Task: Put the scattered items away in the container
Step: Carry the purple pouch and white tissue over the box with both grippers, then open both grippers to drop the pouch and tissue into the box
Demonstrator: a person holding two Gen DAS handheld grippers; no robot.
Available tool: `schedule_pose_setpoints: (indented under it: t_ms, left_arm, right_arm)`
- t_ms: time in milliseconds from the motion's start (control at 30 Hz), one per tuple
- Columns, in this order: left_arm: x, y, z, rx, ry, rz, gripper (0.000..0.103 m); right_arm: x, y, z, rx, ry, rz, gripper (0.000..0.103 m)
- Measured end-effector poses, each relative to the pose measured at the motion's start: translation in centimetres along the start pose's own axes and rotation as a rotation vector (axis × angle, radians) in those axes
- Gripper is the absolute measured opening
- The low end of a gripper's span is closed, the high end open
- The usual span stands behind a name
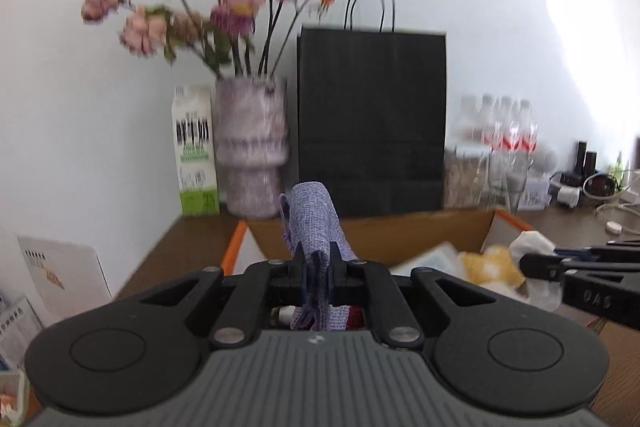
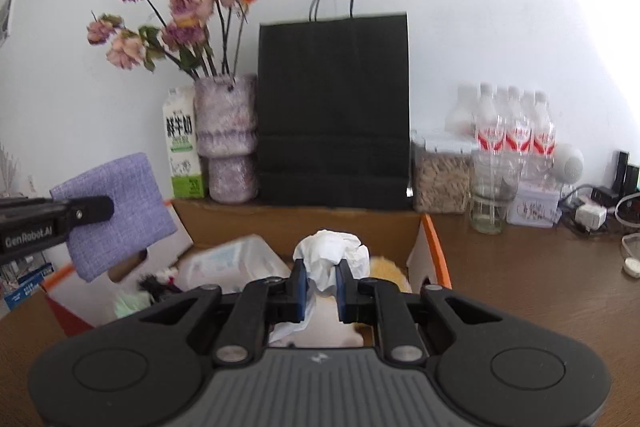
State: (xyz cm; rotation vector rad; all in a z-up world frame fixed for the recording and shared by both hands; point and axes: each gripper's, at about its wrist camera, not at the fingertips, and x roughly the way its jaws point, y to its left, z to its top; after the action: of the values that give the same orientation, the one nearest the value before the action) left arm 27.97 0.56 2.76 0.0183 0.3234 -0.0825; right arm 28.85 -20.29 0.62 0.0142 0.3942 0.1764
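My left gripper (image 1: 318,267) is shut on a folded purple cloth (image 1: 314,223), which stands up between its pads over the near edge of the open cardboard box (image 1: 400,227). From the right wrist view the same cloth (image 2: 120,203) hangs at the left, above the box's left side. My right gripper (image 2: 320,283) is shut on a crumpled white tissue (image 2: 332,251) and holds it over the box (image 2: 304,223). Inside the box lie a plastic packet (image 2: 236,259), a yellow plush item (image 1: 496,263) and small dark and green bits.
Behind the box stand a black paper bag (image 2: 334,107), a vase of pink flowers (image 2: 226,135) and a milk carton (image 2: 180,151). A jar of grain (image 2: 440,175), a glass, water bottles (image 2: 516,131) and chargers with cables sit on the wooden table (image 2: 520,287) at right.
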Motion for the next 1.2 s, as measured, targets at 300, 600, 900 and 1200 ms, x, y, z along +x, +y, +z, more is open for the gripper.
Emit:
schedule_pose_setpoints:
  t_ms: [300,600,900,1200]
  left_arm:
    - [0.6,0.3,-0.9,-0.007,0.020,0.015,0.009]
    - [-0.2,-0.7,-1.3,0.045,-0.037,0.047,0.103]
    - [-0.3,-1.4,-1.7,0.079,-0.024,0.066,0.103]
    - [-0.5,-1.4,-1.6,0.075,-0.027,0.070,0.103]
  right_arm:
    - [1.2,-0.5,-1.5,0.002,0.042,-0.012,0.013]
    - [0.7,-0.1,-1.9,-0.009,0.034,-0.017,0.081]
    - [-0.2,0.9,-1.7,-0.060,0.001,-0.034,0.103]
    - [-0.6,1.0,-1.5,-0.058,-0.008,-0.037,0.103]
